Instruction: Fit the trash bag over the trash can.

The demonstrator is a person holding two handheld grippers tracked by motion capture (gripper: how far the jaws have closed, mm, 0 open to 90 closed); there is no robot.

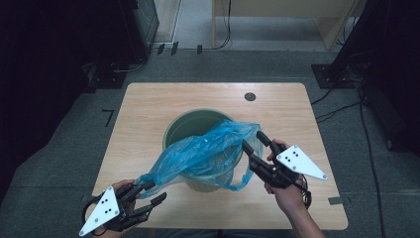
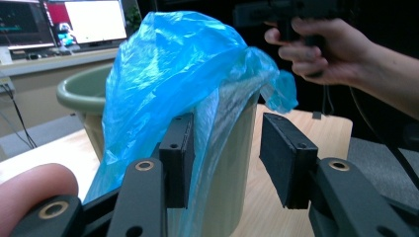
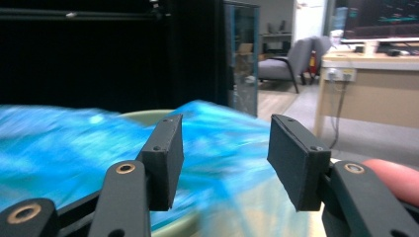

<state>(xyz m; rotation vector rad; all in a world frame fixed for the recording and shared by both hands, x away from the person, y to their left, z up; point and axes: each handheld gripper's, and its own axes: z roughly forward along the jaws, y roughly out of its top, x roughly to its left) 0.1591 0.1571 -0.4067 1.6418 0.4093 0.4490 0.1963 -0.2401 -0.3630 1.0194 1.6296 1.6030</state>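
Blue plastic bag (image 1: 208, 153), draped half over the green bin (image 1: 190, 124) mid-tabletop and released by both parted grippers (image 1: 148, 196) (image 1: 255, 141), could be dragged off by snagging.

The crinkled blue plastic bag (image 1: 208, 153) hides the near rim of the round green plastic bin (image 1: 190, 121) and blurs in the right gripper view.

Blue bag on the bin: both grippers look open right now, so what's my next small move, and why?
Probably close the left gripper on the bag's hanging edge. The blue bag lies draped across the green bin, covering its near rim but not the far rim. Both grippers are open, the bag film lies beside the left gripper's pad, and the right gripper holds nothing, so nothing can be pulled until one grips.
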